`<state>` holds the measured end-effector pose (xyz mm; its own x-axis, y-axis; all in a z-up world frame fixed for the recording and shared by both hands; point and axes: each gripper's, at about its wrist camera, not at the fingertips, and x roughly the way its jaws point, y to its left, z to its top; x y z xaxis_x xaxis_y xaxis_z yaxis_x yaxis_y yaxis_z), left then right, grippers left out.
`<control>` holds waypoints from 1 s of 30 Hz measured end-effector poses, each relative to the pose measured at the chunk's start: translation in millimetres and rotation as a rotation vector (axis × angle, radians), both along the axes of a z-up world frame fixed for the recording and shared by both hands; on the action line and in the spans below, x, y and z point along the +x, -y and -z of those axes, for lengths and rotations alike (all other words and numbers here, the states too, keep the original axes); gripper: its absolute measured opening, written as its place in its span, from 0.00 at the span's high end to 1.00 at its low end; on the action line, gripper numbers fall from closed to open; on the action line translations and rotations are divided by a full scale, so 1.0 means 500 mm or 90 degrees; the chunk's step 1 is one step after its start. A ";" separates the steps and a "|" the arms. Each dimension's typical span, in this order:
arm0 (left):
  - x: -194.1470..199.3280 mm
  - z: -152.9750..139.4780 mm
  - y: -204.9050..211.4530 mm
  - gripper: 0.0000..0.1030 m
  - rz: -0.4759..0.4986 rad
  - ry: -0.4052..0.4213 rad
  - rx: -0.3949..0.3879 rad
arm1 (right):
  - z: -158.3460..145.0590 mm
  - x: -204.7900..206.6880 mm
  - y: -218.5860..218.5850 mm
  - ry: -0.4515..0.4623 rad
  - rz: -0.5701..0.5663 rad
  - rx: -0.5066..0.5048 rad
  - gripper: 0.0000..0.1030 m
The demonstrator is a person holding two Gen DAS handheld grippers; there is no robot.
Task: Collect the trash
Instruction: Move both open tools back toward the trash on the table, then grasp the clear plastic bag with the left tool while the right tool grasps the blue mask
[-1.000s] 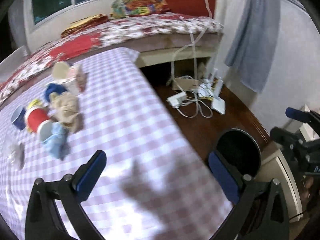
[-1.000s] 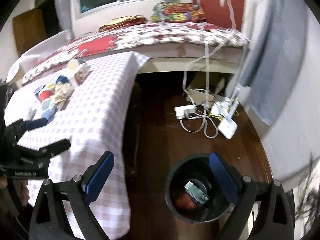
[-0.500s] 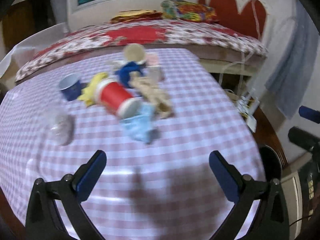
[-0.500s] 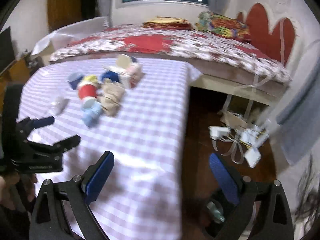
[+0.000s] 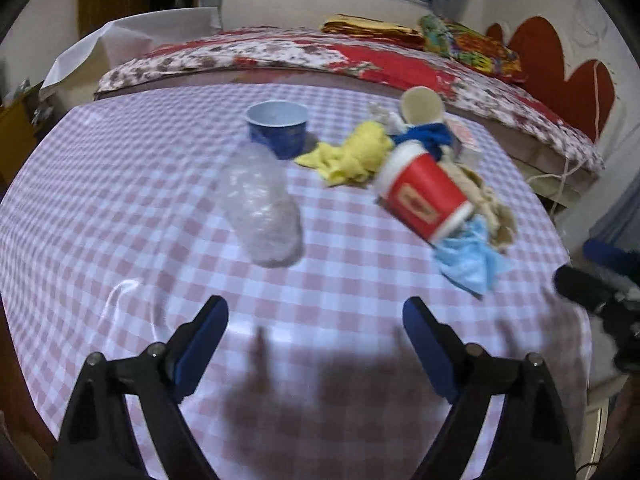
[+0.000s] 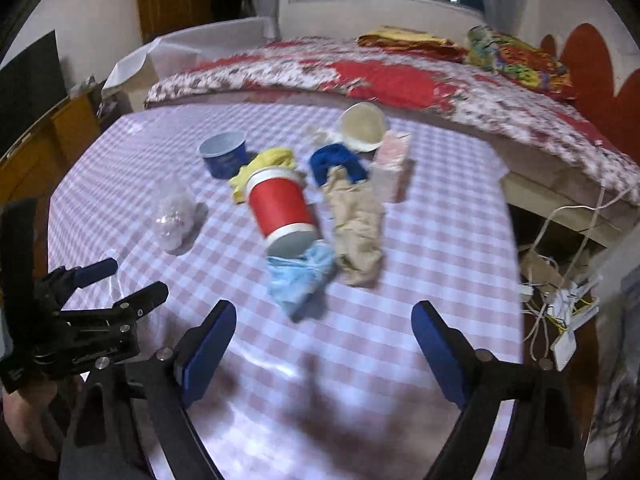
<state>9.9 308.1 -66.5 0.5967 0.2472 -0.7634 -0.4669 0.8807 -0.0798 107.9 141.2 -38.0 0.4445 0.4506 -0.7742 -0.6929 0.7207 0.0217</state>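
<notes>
Trash lies on a pink checked tablecloth. A crushed clear plastic bottle lies nearest my left gripper, which is open and empty just short of it. A red paper cup lies on its side beside a light blue wad, a tan crumpled bag, a yellow rag, a dark blue cloth and a blue cup. My right gripper is open and empty, just short of the light blue wad.
A small pink carton and a round beige lid sit at the pile's far side. A bed with a floral cover stands behind the table. Cables and a power strip lie on the floor at the right.
Both grippers have swung left, away from the black bin on the floor, and now face the trash pile on the table. Both stay open and empty.
</notes>
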 end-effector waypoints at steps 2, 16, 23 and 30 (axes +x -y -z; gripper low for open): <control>0.008 0.007 -0.020 0.14 -0.010 0.002 -0.008 | 0.021 0.011 -0.022 -0.011 0.001 -0.008 0.16; 0.086 0.049 -0.095 0.23 -0.034 0.003 -0.014 | 0.111 0.088 -0.104 -0.062 0.000 -0.045 0.63; 0.117 0.072 -0.118 0.55 -0.038 -0.008 -0.027 | 0.102 0.090 -0.116 -0.067 -0.021 -0.013 0.76; 0.081 0.039 -0.105 0.58 -0.033 0.029 -0.023 | 0.069 0.057 -0.108 -0.044 -0.052 0.018 0.78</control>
